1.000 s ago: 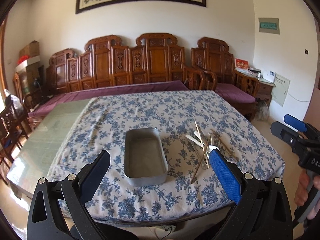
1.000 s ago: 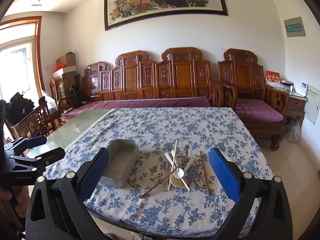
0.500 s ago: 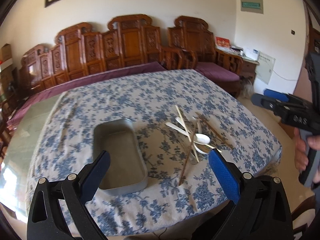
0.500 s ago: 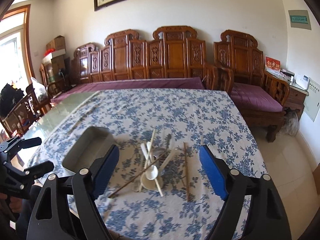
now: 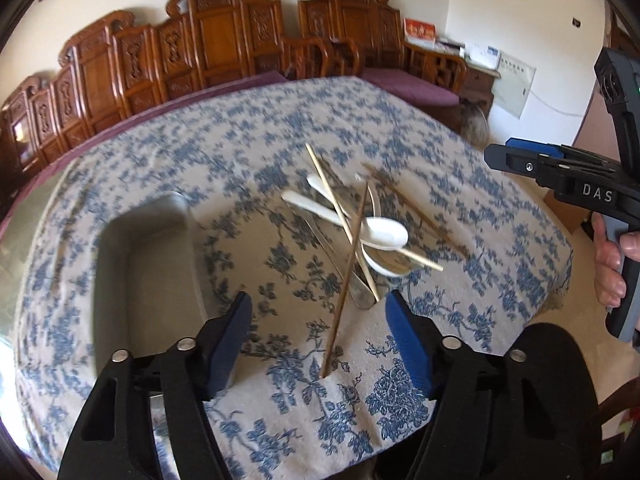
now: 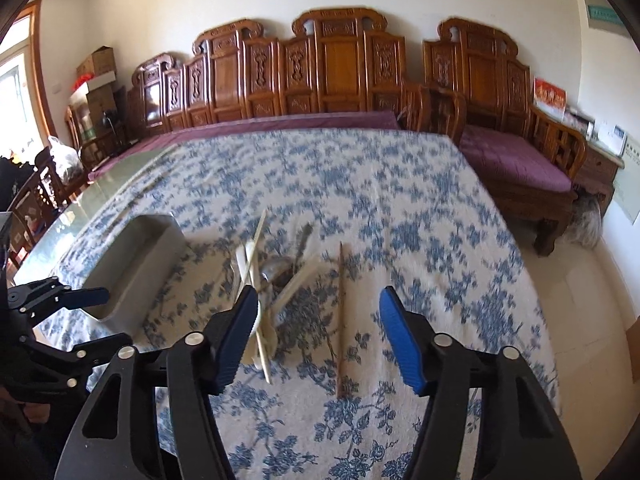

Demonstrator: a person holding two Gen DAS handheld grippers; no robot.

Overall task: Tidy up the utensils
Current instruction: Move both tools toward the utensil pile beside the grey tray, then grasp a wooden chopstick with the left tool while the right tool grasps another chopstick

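Observation:
A pile of utensils lies on the blue-flowered tablecloth (image 5: 280, 136): white spoons (image 5: 380, 233), a metal spoon (image 5: 362, 296), pale chopsticks (image 5: 332, 194) and a dark chopstick (image 5: 347, 276). A grey metal tray (image 5: 148, 264) stands left of the pile. My left gripper (image 5: 320, 340) is open, low over the near end of the dark chopstick. My right gripper (image 6: 316, 336) is open, above the near end of the pile (image 6: 280, 280), with another dark chopstick (image 6: 341, 312) between its fingers in view. The tray also shows in the right wrist view (image 6: 132, 264).
Carved wooden benches (image 6: 328, 76) with purple cushions (image 6: 516, 160) stand behind and right of the table. The table's near edge lies just under both grippers. Bare glass tabletop (image 6: 100, 184) shows at the left. Each gripper appears in the other's view, at the sides.
Both grippers have moved forward and down toward the utensil pile, and both have narrowed their opening somewhat. The utensils and tray have not moved.

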